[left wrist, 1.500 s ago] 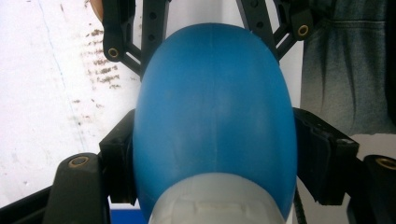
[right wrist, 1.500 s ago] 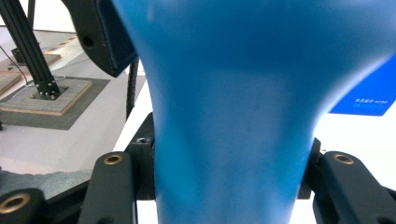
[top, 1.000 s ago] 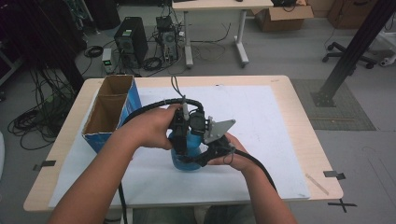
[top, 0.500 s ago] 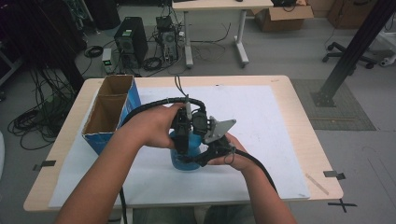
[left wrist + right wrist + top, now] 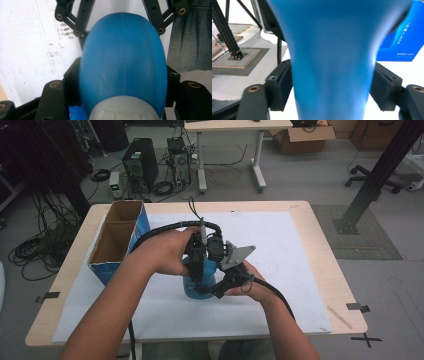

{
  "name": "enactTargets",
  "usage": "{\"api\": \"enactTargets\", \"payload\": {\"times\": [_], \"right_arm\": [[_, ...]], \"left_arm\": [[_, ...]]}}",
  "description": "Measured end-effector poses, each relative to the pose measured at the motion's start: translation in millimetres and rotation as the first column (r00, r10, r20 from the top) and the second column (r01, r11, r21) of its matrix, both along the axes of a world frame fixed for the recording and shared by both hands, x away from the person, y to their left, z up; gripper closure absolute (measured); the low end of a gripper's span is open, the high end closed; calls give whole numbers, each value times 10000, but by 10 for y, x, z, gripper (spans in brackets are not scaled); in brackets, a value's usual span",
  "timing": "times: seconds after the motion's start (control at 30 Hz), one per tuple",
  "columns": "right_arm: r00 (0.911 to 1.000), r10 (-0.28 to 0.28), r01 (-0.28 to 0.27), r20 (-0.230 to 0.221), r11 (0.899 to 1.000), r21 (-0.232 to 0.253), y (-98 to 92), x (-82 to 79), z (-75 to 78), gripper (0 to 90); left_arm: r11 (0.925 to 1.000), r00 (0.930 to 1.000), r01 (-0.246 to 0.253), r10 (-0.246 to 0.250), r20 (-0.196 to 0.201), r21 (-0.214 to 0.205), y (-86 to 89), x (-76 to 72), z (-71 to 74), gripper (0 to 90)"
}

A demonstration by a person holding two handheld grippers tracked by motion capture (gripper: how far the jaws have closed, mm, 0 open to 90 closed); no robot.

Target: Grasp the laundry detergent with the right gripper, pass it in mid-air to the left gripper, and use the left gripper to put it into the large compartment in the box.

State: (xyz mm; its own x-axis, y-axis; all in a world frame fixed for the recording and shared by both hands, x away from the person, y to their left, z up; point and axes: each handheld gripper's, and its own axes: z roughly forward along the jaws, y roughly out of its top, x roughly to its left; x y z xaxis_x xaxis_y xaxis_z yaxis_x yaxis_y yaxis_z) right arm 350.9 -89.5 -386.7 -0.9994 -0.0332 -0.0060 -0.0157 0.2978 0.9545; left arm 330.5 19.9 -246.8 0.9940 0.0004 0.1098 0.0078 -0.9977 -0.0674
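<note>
On the white sheet (image 5: 300, 270), left gripper (image 5: 197, 270) clamps blue bottle (image 5: 200, 287); right gripper (image 5: 220, 287), just loosening, straddles it.

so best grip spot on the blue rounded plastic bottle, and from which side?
Probably the waist of the blue rounded plastic bottle, where the body narrows to fit between pads. It stands upright on the white sheet, so come in level from the side. The left gripper is already shut on its bulge from above.
</note>
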Motion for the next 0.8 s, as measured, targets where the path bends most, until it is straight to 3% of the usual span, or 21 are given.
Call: {"api": "enactTargets", "payload": {"times": [0.03, 0.37, 0.47, 0.63, 0.8], "right_arm": [[9998, -191, 190, -61, 9998, -89, -13, 15, -10, 206], [9991, -398, 399, -166, 9992, 64, -71, 20, 1, 135], [9983, -551, 552, -180, 9985, 58, -95, 22, 12, 62], [9985, -396, 397, -372, 9992, 18, -128, 12, 25, 0], [9990, -236, 226, -393, 9994, -251, -190, 7, 49, 0]], "left_arm": [[10000, 10000, 8, -8, -50, 40, -6, 4, 8, 385], [9999, 9999, -19, 21, -105, 112, -25, 27, 9, 384], [9999, 9999, -45, 46, -92, 133, -36, 20, 7, 384], [9999, 9999, -52, 54, -151, 126, -50, 24, -2, 384], [9998, 9998, -130, 132, -176, 149, -57, 29, 11, 384]]}}
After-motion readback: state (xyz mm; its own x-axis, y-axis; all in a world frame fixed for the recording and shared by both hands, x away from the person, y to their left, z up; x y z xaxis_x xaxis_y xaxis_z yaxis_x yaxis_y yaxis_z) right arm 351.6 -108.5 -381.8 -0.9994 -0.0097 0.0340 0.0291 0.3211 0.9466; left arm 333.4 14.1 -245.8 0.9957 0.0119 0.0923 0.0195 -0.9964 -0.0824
